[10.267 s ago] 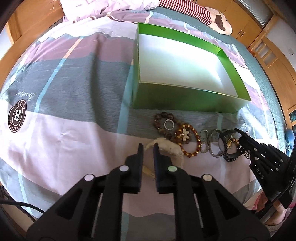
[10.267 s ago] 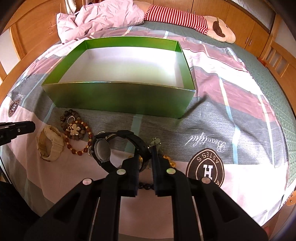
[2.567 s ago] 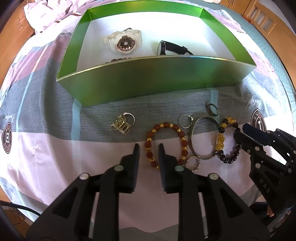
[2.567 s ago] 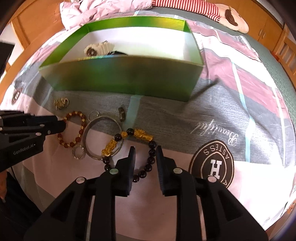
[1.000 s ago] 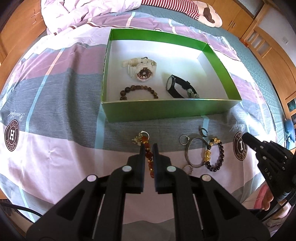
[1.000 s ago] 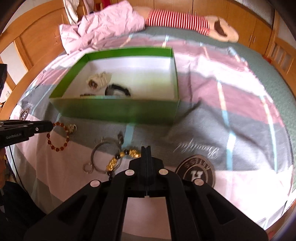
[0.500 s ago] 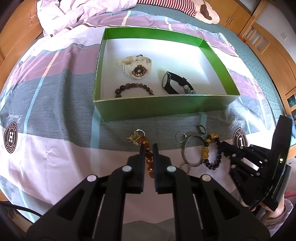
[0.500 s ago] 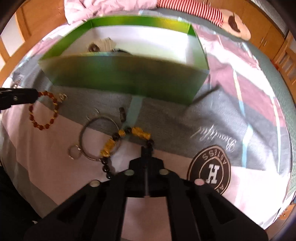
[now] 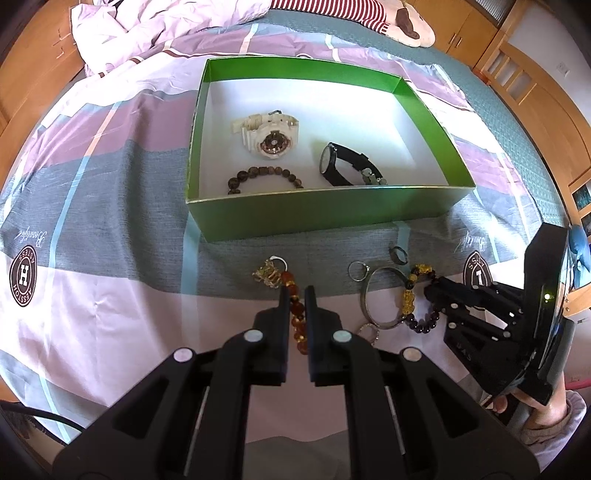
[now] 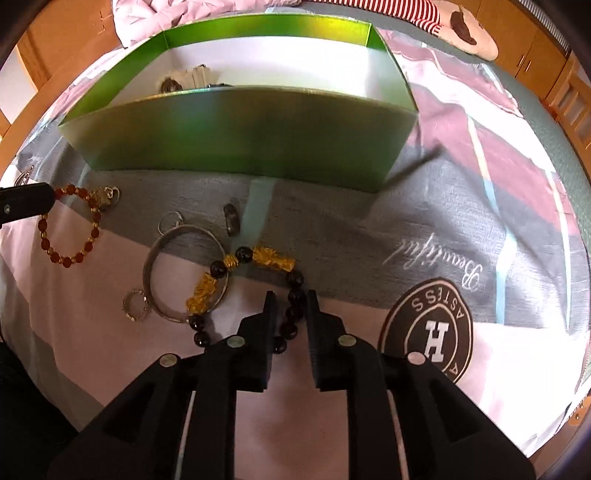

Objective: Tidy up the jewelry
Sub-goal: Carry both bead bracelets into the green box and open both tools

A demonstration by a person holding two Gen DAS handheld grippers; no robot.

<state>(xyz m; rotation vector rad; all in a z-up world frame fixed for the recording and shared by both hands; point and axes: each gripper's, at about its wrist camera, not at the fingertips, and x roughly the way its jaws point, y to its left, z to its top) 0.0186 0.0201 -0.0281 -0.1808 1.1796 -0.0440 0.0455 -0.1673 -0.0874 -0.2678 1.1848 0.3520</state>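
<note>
A green box (image 9: 325, 218) on the bed holds a cream watch (image 9: 267, 133), a black watch (image 9: 341, 166) and a dark bead bracelet (image 9: 264, 175). My left gripper (image 9: 295, 295) is shut on a red-amber bead bracelet (image 9: 295, 314), which hangs from it in the right wrist view (image 10: 70, 229). My right gripper (image 10: 290, 306) is open, its fingers on either side of a black-and-gold bead bracelet (image 10: 255, 280) lying on the bedspread. A silver bangle (image 10: 184, 273), two small rings (image 10: 170, 223) and a dark ring (image 10: 231, 219) lie beside it.
A gold charm with a ring (image 9: 269, 273) lies in front of the box. A sparkly ring (image 10: 136, 305) lies left of the bangle. The striped bedspread (image 9: 92, 206) covers the bed. A rumpled quilt (image 9: 162, 22) and wooden cupboards (image 9: 480, 22) are behind.
My right gripper has opened and come down low around the black-and-gold bracelet. My left gripper still holds the red-amber bracelet, with the box slightly closer.
</note>
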